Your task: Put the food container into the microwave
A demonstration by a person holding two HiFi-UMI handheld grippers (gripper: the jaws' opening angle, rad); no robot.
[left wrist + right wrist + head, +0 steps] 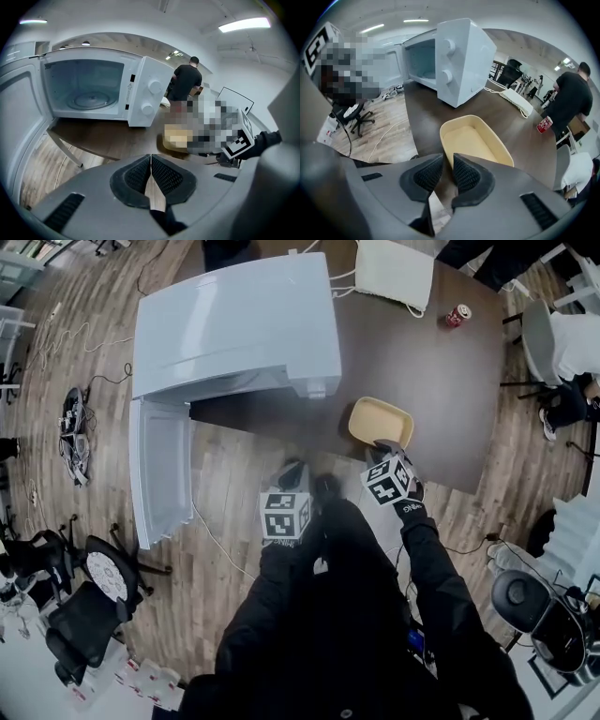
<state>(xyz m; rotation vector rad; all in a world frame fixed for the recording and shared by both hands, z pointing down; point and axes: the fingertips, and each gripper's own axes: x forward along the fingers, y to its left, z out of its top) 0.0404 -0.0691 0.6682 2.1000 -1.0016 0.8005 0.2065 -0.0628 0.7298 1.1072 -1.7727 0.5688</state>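
Food container (380, 419), yellow and empty, sits on the dark bench (450, 399) near its front edge, to the right of the white microwave (234, 324) and apart from it. The microwave door (159, 470) is swung open. Right gripper (448, 158) has a narrow gap between its jaws, tips at the container's near rim; can't tell if they touch it. Left gripper (151, 157) has its jaws pressed together with nothing between them, and is off the bench edge over the wood floor. Red can (457, 315) is at the far side of the bench.

Red can (457, 315) on dark table (450, 399) near white corded device (394, 273); black office chair (82, 617) on floor (234, 470).
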